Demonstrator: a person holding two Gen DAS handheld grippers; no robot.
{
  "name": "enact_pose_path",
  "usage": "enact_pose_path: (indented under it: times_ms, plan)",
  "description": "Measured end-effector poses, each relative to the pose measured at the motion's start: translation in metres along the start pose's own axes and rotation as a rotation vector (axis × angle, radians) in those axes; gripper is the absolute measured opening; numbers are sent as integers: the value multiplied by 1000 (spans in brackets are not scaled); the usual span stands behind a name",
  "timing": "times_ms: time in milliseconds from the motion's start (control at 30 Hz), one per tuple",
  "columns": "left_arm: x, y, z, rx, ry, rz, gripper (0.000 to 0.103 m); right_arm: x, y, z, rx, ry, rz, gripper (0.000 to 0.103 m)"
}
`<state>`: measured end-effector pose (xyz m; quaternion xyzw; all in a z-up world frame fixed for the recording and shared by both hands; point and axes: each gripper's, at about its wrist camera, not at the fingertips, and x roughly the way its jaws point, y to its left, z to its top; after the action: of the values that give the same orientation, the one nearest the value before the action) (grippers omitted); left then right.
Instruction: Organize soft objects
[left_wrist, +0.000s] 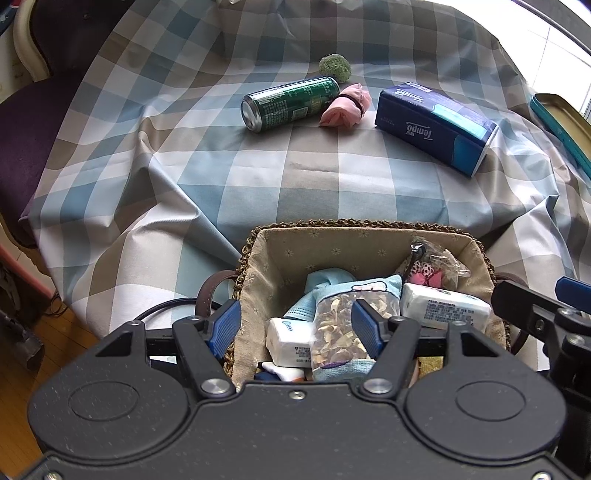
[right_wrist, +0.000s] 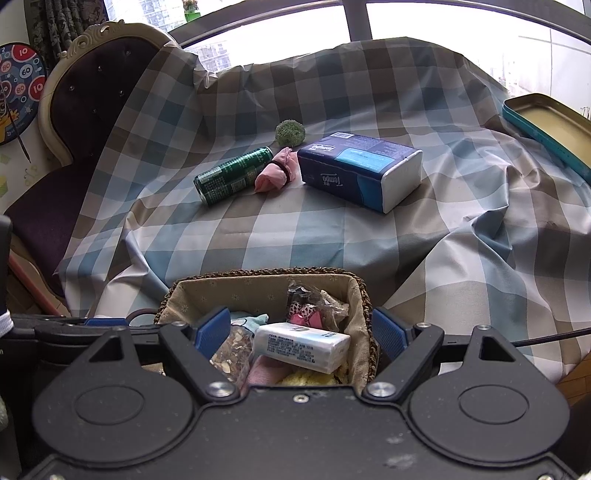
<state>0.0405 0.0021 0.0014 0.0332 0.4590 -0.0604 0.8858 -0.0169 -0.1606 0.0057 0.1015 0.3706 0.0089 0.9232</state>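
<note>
— Woven straw basket with a beige cloth lining (left_wrist: 258, 236) sits at six o'clock on the checked-cloth counter (left_wrist: 258, 177), already holding tissue packs and a clear bag of dried bits (left_wrist: 332, 325). What's left out?

— At twelve o'clock: a pink rolled cloth tied with a dark band (left_wrist: 347, 105), a fuzzy green ball (left_wrist: 335, 66), a navy tissue pack (left_wrist: 436, 125) at one o'clock. A green metal can (left_wrist: 288, 103) lies beside the roll, hard, so probably not for the basket.

— And the grippers?

— Left gripper (left_wrist: 295, 328) tilts down over the basket, jaws spread, nothing pinched, though narrower than the other. Right gripper (right_wrist: 299, 334) likewise, jaws wide and empty. Seems between picks; next calls for reaching forward to the pink roll.
</note>
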Motion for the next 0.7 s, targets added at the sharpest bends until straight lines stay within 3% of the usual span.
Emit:
enact_pose_path:
  times_ms: [700]
  plan:
    - [9, 0, 1, 9, 25, 3, 62, 12, 0, 3, 0, 31, 3, 84]
